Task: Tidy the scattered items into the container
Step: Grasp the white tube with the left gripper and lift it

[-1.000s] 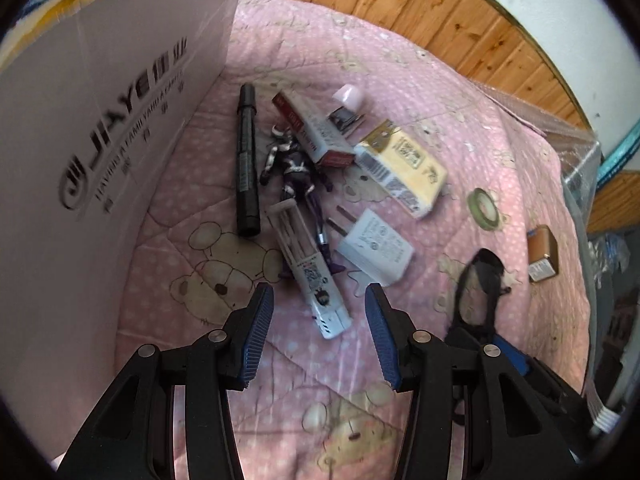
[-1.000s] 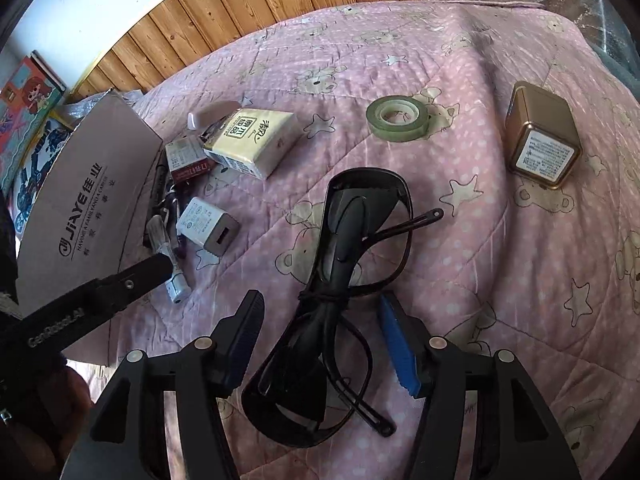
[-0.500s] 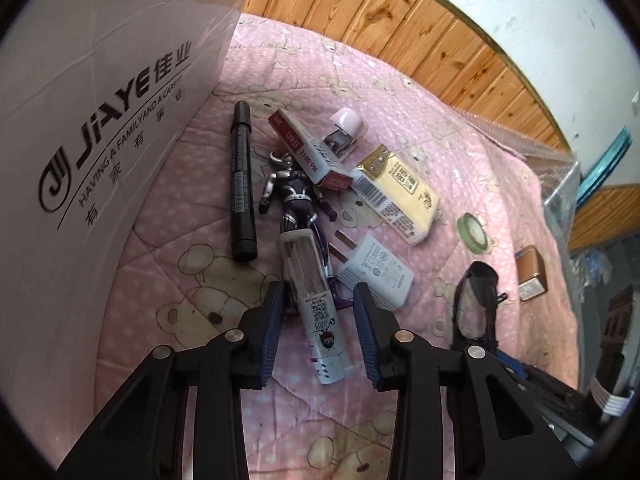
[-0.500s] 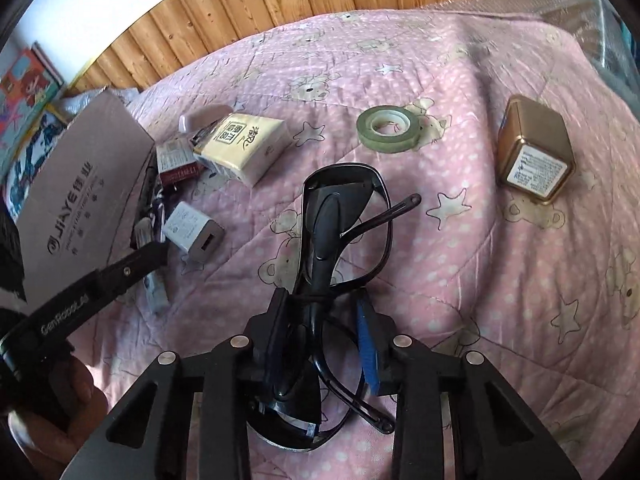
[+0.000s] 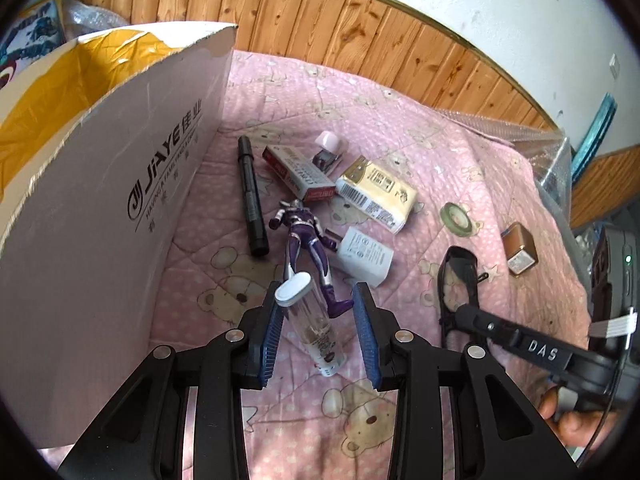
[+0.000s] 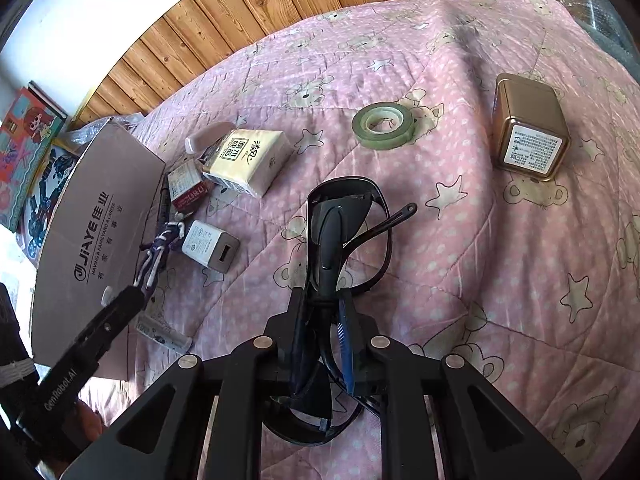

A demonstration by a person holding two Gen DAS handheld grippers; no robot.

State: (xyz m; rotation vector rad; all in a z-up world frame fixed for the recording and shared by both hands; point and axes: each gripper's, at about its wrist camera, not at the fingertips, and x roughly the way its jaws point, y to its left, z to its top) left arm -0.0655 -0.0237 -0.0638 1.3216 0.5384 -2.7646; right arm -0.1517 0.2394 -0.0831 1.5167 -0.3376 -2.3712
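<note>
Cardboard box [image 5: 100, 208] at far left, printed "JiAYE" w/ "HAVING A FAMILY AND A CAREER". Beside it on the pink quilt [image 5: 400, 128]: 1 black marker [image 5: 252, 196], 1 red carton [image 5: 298, 174], 1 purple figure [image 5: 306, 240], 1 clear tube [image 5: 310, 320] w/ white cap, 1 tissue pack [image 5: 376, 194], 1 white charger [image 5: 364, 256], 1 tape roll [image 5: 456, 216], 1 gold tin [image 5: 519, 249] w/ white label, text too small to read.

Left gripper [image 5: 320, 328]: jaws apart; tube stands tilted btwn them, leaning on the left pad. 0.5 s ago the jaws were narrower round the tube, which lay flat. Arm reads "GenRobot.AI".

Right gripper [image 6: 322, 332], arm marked "DAS": jaws clamped tight on 1 pair of black glasses [image 6: 344, 216], mid-quilt; jaws closer together than 0.5 s ago.
</note>
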